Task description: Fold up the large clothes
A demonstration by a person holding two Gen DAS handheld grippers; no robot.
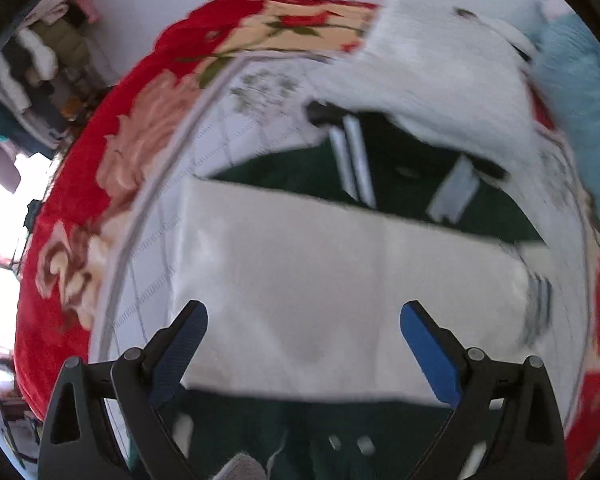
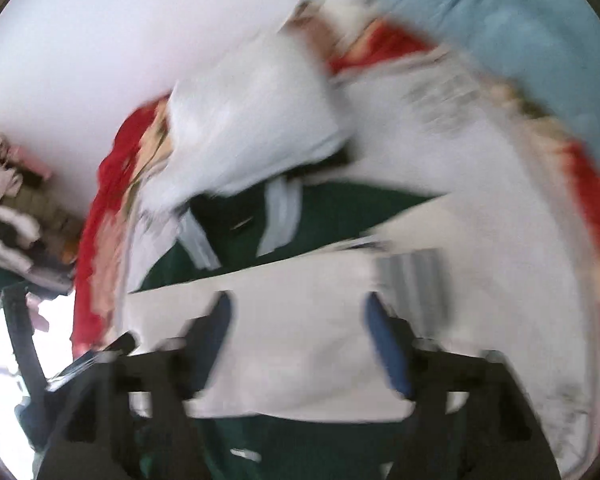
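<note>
Left gripper (image 1: 304, 344) spread wide, gripping nothing, above white panel (image 1: 340, 280) of dark green garment (image 1: 292, 168); right gripper (image 2: 298, 344) likewise wide apart and free, blurred; garment spread on white sheet (image 1: 236, 120) over red floral blanket (image 1: 100, 160)

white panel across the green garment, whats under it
Dark green garment fabric shows past the white panel on both long edges, so it lies across it. What is directly beneath the panel is hidden.
</note>
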